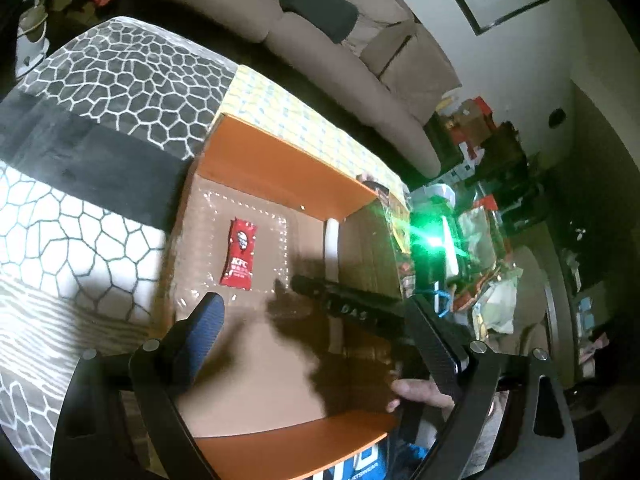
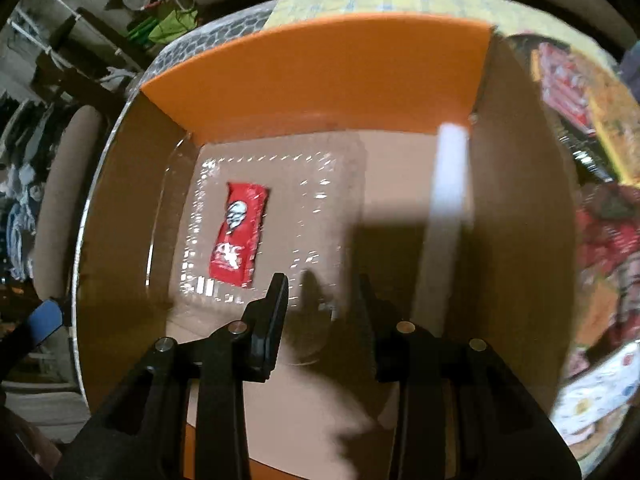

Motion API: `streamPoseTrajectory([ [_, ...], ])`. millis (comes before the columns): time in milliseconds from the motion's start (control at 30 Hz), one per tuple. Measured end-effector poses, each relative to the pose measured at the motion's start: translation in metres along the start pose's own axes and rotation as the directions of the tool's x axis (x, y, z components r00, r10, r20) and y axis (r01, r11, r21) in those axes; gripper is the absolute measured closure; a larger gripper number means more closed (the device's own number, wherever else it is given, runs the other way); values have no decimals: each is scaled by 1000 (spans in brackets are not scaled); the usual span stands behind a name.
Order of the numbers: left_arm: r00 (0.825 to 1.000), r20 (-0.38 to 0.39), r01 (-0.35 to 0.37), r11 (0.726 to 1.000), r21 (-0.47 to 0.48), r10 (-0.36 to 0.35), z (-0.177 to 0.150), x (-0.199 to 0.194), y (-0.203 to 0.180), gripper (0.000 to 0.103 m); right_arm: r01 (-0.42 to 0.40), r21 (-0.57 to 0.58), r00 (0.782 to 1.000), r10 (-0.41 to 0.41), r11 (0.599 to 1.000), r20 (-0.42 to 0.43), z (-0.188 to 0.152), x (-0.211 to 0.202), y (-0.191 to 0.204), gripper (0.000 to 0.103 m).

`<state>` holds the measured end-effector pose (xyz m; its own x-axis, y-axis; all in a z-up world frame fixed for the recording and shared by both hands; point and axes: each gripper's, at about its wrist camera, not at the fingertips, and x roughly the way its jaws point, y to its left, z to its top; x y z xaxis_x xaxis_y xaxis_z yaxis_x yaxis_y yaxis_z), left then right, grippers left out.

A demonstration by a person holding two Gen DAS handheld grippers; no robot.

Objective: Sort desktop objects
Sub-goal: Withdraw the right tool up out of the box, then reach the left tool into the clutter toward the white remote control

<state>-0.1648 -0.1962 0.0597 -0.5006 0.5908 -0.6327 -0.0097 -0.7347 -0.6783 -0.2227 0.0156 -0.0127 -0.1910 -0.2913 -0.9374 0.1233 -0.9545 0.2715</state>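
A red KFC sauce packet (image 1: 239, 254) lies on a clear plastic tray (image 1: 280, 240) on the floor of an open cardboard box with orange flaps (image 1: 280, 168). My left gripper (image 1: 316, 312) is open and empty above the box's near side. The right gripper shows in the left wrist view as a black body (image 1: 352, 304) over the box. In the right wrist view the packet (image 2: 238, 234) lies on the tray (image 2: 320, 200) just left of and beyond my right gripper (image 2: 322, 288), which is open and empty inside the box (image 2: 320, 76).
The box stands on a table with a grey and white cell-pattern cloth (image 1: 100, 80). Snack packs and clutter (image 1: 480, 240) lie right of the box, also in the right wrist view (image 2: 580, 120). A beige sofa (image 1: 320, 60) runs behind. A green light glares (image 1: 432, 240).
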Motion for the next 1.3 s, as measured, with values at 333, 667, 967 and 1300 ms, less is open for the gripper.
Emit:
streamPoseTrajectory([
  [333, 999, -11, -50, 997, 54, 51, -4, 3, -11, 10, 12, -8, 998, -11, 1000, 58, -1, -19, -2, 69],
  [667, 961, 54, -275, 940, 201, 270, -14, 11, -39, 4, -50, -43, 974, 58, 998, 217, -38, -105, -13, 12],
  [967, 941, 105, -337, 908, 250, 321, -25, 10, -57, 0, 31, -79, 930, 1, 996, 367, -89, -153, -23, 0],
  [1300, 906, 143, -422, 863, 278, 398, -33, 18, -74, 0, 65, 25, 884, -69, 998, 463, -128, -192, -78, 0],
])
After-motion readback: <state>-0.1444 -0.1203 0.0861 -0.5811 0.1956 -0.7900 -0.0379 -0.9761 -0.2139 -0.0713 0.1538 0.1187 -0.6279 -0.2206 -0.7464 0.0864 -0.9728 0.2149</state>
